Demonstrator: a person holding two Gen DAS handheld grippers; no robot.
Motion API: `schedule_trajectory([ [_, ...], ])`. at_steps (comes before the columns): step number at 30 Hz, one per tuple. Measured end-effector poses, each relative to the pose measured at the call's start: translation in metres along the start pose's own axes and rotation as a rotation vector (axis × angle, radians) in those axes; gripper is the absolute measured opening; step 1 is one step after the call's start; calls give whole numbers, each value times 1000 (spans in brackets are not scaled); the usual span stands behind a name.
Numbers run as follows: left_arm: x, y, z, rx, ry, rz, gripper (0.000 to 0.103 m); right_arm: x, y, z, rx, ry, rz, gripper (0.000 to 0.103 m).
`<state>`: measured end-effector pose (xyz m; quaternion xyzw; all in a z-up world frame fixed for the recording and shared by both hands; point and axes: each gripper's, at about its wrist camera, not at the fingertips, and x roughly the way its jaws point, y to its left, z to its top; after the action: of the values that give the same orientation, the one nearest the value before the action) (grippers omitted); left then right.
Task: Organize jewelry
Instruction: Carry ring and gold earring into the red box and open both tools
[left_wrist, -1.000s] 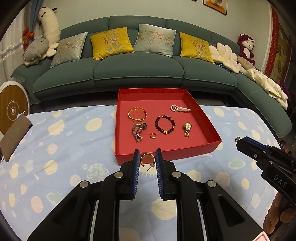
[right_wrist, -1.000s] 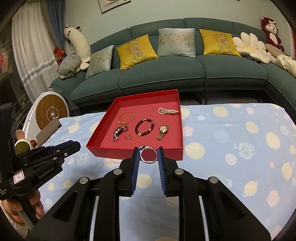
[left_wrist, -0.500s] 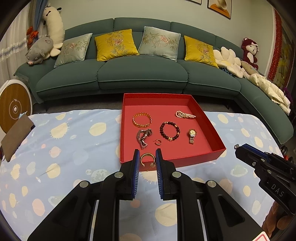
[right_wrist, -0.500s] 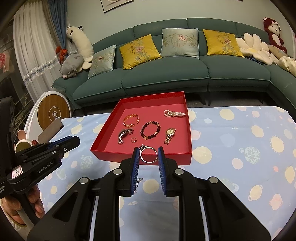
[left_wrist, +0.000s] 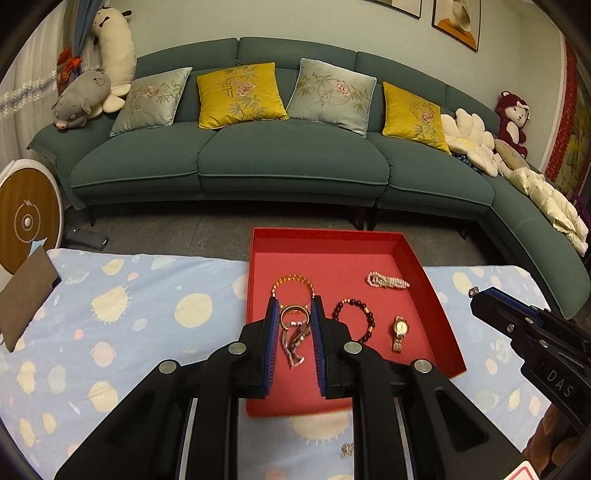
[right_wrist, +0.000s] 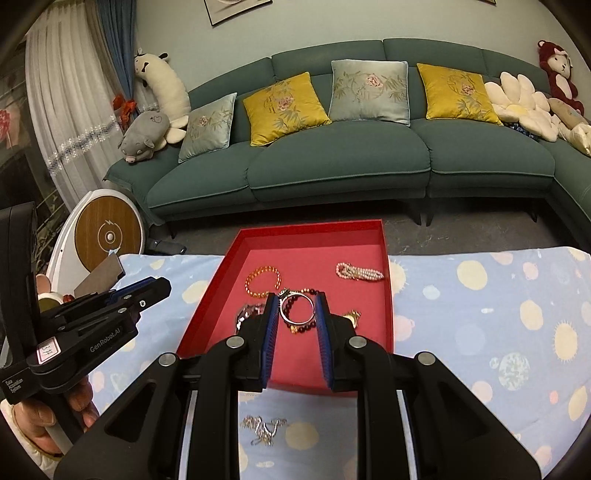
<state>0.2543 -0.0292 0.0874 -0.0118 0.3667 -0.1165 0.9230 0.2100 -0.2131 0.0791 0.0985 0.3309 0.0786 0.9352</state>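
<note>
Holding my left gripper (left_wrist: 294, 314) pinched on a gold ring (left_wrist: 294, 316) | right gripper (right_wrist: 296, 305) clamping silver bangle (right_wrist: 296, 308) | both over the red tray (left_wrist: 413, 258).

Your left gripper (left_wrist: 294, 312) tilts forward and downward, its blue-padded jaws nearly together and pinching a gold ring (left_wrist: 294, 316) at their tips. Your right gripper (right_wrist: 296, 308) tilts the same way, jaws clamped on a silver ring (right_wrist: 296, 307). Your left hand (right_wrist: 55, 424) wraps that gripper's handle.
</note>
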Motion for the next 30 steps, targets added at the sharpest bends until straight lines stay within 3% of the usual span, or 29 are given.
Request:
schedule_trajectory([
  [4,21,2,24,-12,2,-13,15,19,-2,22,18,-3,0,20],
  [11,60,-14,48,44,-3,30,15,60,-18,34,88,43,0,20],
  [16,88,-17,53,14,32,-2,15,84,-23,33,93,74,-26,20],
  [30,147,-28,47,38,104,31,15,123,-44,25,102,126,-60,20],
])
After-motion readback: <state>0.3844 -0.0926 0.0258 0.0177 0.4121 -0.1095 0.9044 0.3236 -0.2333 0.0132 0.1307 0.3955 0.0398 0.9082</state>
